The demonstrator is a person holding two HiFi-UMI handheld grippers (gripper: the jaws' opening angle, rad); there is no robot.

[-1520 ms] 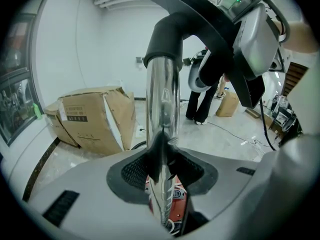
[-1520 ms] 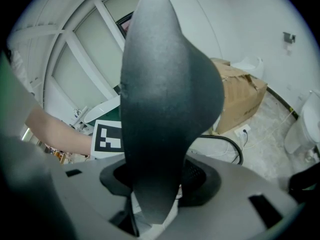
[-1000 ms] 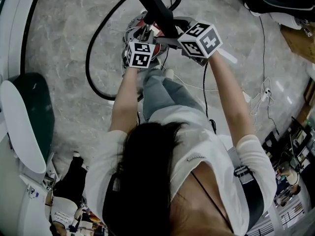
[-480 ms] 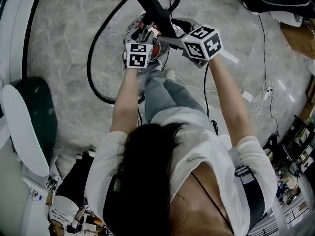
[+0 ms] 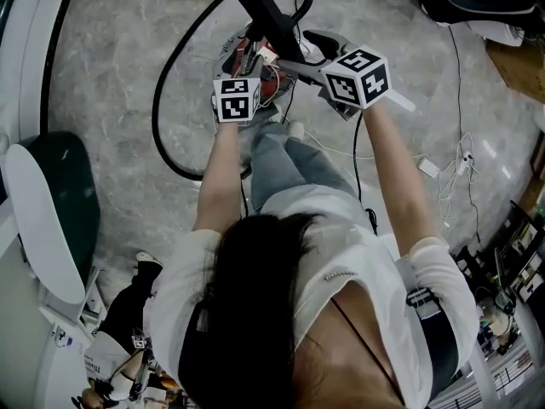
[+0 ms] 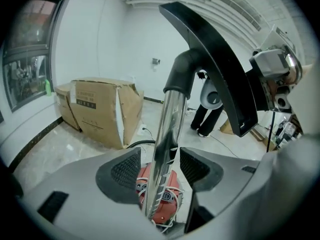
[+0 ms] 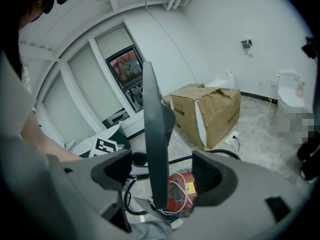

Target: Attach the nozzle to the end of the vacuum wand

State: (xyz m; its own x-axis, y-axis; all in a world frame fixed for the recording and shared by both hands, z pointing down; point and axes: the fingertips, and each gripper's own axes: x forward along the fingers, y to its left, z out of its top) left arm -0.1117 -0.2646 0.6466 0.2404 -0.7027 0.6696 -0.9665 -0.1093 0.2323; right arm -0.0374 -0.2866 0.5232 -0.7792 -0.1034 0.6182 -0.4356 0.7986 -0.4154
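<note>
**Change of state.** The jaws of the left hand-held gripper (image 6: 159, 168) have just been opening and now stand wide. The wand (image 6: 167, 134) runs up between them with a gap on each side, so neither pad (image 6: 125, 170) presses on it. The right hand-held gripper (image 7: 162, 176) is likewise spread, with the nozzle (image 7: 156, 134) between its jaws and clear of both pads. Neither gripper has hold of anything.

**Meaning for the task.** The nozzle sits on the upper end of the wand, raised in front of the person and above the red canister (image 6: 162, 204). Its collar (image 6: 182, 71) is sleeved over the tube end. Letting go at this point suggests the joint is judged seated – the attachment looks complete or nearly so. How firmly it is locked cannot be told.

**Materials and shapes.**
- Wand: a straight round tube of bright chromed metal, mirror-like.
- Nozzle: matte black plastic – a long, flat head on a curved collar.
- Pads: black, cross-hatched.
- Canister: a rounded red body with pale cord (image 7: 180, 181) looped on it.
- Hose (image 5: 162, 118): black, flexible, lying in a wide loop on the floor.
- Floor (image 5: 111, 75): grey marbled, polished.
</note>
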